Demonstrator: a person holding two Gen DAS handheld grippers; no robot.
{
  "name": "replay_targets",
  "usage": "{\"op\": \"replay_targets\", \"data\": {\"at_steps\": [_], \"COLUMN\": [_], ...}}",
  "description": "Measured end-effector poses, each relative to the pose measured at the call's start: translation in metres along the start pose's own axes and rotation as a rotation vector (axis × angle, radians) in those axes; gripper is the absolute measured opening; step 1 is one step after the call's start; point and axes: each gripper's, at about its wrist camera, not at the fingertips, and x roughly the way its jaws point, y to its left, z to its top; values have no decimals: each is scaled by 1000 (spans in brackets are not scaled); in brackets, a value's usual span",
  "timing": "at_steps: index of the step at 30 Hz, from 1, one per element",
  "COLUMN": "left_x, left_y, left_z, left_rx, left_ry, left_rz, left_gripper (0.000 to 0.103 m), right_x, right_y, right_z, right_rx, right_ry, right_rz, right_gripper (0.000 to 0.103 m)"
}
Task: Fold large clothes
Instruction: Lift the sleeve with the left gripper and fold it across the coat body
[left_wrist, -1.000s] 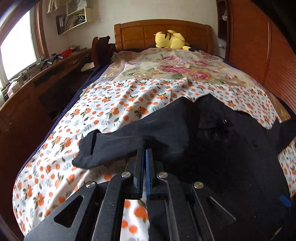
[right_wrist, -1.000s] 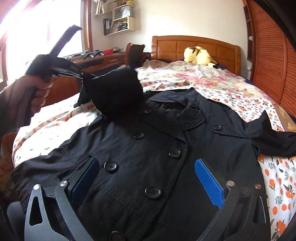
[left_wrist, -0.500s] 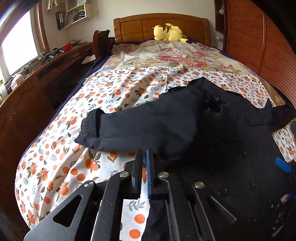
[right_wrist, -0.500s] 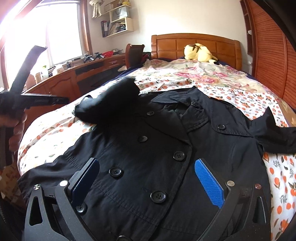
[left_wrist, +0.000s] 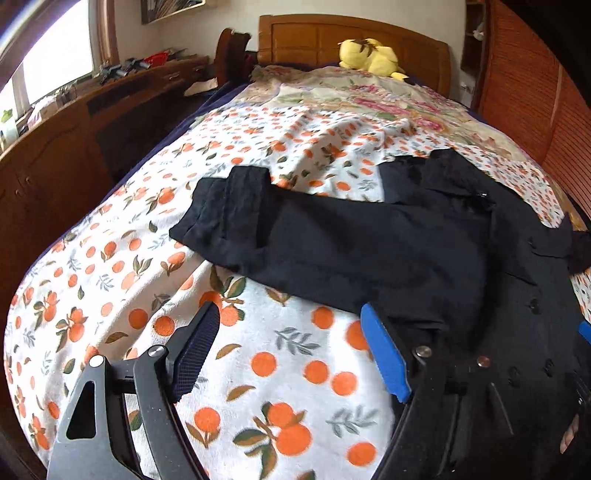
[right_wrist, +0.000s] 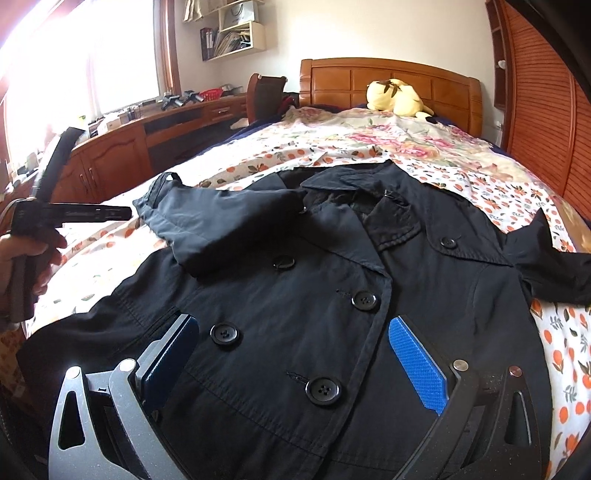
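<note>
A black double-breasted coat (right_wrist: 332, 295) lies front up on the bed, collar toward the headboard. Its left sleeve (left_wrist: 295, 236) lies folded toward the bed's left side, cuff (left_wrist: 221, 206) on the orange-print sheet. Its other sleeve (right_wrist: 554, 266) sticks out to the right. My left gripper (left_wrist: 291, 332) is open and empty above the sheet, just short of the sleeve; it also shows at the left of the right wrist view (right_wrist: 110, 213). My right gripper (right_wrist: 291, 339) is open and empty over the coat's buttoned front.
An orange-print sheet (left_wrist: 258, 155) and a floral quilt (right_wrist: 406, 144) cover the bed. A yellow plush toy (right_wrist: 395, 98) sits by the wooden headboard (right_wrist: 369, 79). A wooden desk (right_wrist: 147, 129) runs along the left; a slatted wardrobe (right_wrist: 546, 92) stands on the right.
My left gripper has opened and let go of the sleeve, which now lies on the sheet, and it has drawn back to the left. My right gripper has stayed open over the coat.
</note>
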Motion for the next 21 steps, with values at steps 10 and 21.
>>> {"op": "replay_targets", "data": {"at_steps": [10,21], "left_x": [68,98], "left_y": [31,31], "left_z": [20,31], "left_rx": [-126,-162], "left_ry": [55,94], "left_rz": [13,35], "left_gripper": [79,79], "right_x": [2,7], "right_y": [-1,4], "right_z": [-3,0], "right_rx": [-15,-25], "right_ry": [18,29], "right_rz": [2,27], "right_gripper": [102,102]}}
